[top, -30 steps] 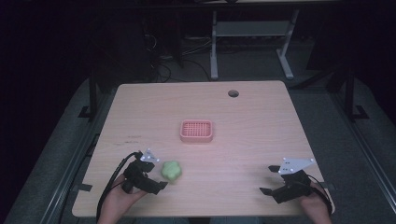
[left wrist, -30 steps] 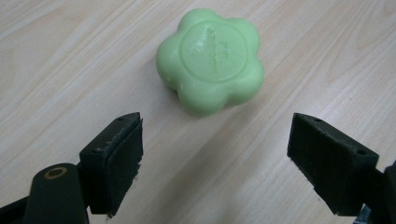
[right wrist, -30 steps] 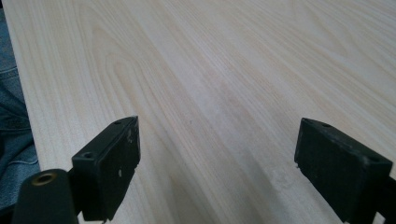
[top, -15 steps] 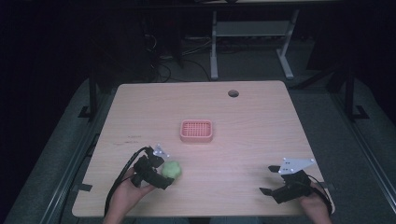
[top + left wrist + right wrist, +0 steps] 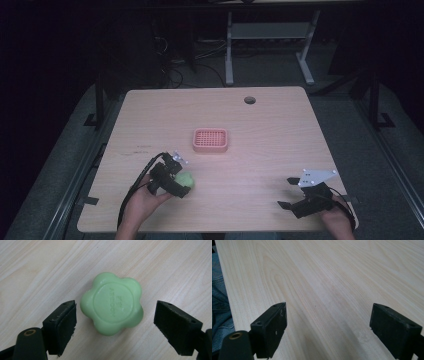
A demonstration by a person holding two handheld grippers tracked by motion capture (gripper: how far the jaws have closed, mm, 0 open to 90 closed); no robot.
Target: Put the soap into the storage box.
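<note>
Pale wood-grain counter [image 5: 280, 150], smooth laminate with fine lengthwise streaks and rounded corners; a small round hole [image 5: 249, 100] near the far edge. Near the middle, a pink soap dish [image 5: 210, 140], rectangular with rounded corners and a gridded, perforated top.

Toward the near left corner, a green soap [image 5: 112, 306]: flower-shaped bar with five or six rounded lobes, waxy and matte, a raised round disc on top bearing embossed lettering too faint to read. Lying flat on the counter, well apart from the pink soap dish. Seen from the high view as a pale green blob [image 5: 185, 179] just right of the dark tool body.

Left tongs [image 5: 113, 320] spread wide around the green soap, one blocky black pad on each side, neither touching it; pad faces rough and a little scuffed, with small screw holes. Right tongs [image 5: 327, 327] likewise released, hovering low over bare wood near the near right edge, grasping nothing; a grey three-cornered plate [image 5: 314, 176] on top. Blue denim [image 5: 219, 312] past the counter's edge.
</note>
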